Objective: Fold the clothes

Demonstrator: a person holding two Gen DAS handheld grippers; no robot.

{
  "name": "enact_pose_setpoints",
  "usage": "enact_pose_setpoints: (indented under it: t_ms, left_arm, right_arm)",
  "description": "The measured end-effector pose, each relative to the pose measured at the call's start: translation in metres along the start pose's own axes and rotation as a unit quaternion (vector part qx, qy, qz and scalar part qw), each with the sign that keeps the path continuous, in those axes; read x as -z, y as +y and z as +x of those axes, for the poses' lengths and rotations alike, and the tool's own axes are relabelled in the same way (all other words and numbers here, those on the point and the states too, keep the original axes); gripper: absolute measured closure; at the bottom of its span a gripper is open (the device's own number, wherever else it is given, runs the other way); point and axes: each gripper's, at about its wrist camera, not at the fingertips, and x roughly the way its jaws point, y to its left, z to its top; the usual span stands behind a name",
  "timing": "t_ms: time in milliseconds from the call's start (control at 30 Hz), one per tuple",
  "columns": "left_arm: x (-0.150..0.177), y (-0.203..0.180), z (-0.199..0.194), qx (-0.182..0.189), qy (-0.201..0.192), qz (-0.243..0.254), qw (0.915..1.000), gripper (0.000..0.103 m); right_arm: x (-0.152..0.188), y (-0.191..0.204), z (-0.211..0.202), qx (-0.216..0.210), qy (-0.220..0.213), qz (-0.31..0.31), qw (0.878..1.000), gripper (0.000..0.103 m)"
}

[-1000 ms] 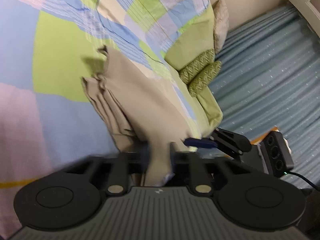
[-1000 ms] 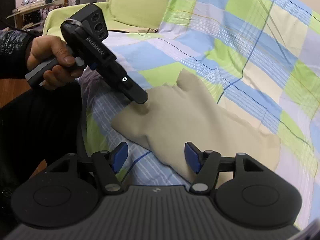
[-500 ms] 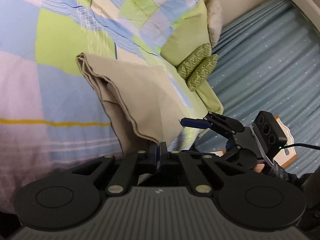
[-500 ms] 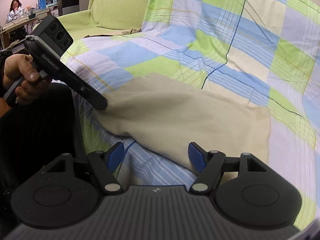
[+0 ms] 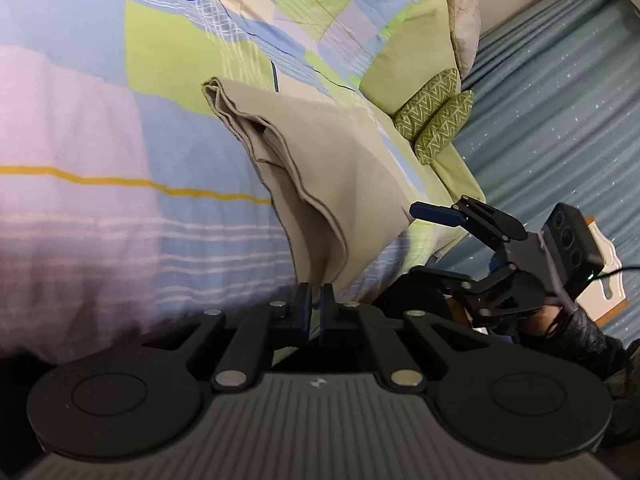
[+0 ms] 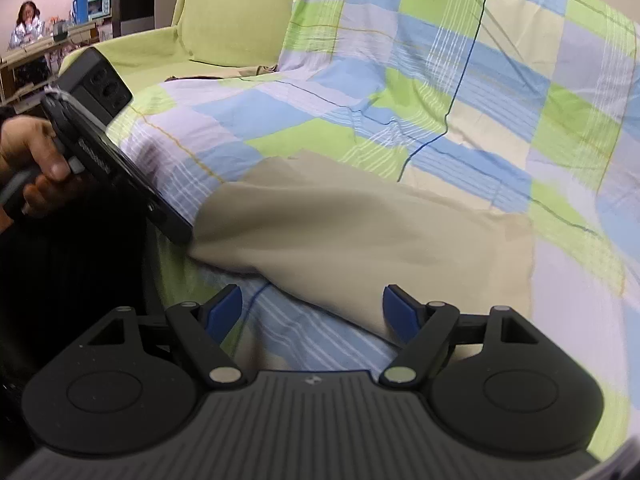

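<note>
left wrist: left gripper was clamped on the near corner of the beige cloth, which lay folded on the checkered sheet | right wrist: right gripper spread wide, cloth's near edge just past its fingertips, nothing held

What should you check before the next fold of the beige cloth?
1. Left tongs shut on the beige cloth's corner: ok.
2. Right tongs open, ready to grab: ok.
3. Right tongs holding cloth: not ok, their pads are apart with nothing between them.
4. Cloth resting on the checked sheet: ok.
5. Layers lined up at the far edge: not ok, they gape.
6. Underside free of wrinkles: cannot tell.
</note>
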Motion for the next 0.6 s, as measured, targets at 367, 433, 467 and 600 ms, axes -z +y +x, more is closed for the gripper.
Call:
enact_pose_setpoints:
  t_ms: [367,433,467,600]
  left_arm:
    - [0.011,0.022,0.026,0.085,-0.07,-0.161,0.9808,0.047]
    - [0.014,0.026,0.031,0.101,-0.083,-0.19,0.9731,0.062]
    - [0.015,0.029,0.034,0.109,-0.089,-0.204,0.9688,0.069]
    - [0.013,0.032,0.039,0.132,-0.103,-0.22,0.9609,0.093]
  right_arm:
    - [0.018,-0.014,-0.01,0.037,-0.005,0.006,0.999,0.027]
    - [0.022,-0.017,-0.011,0.046,-0.009,0.004,0.999,0.027]
    - [0.023,-0.018,-0.011,0.05,-0.011,0.002,0.999,0.027]
    - [0.027,-0.02,-0.01,0.092,0.006,-0.085,0.992,0.027]
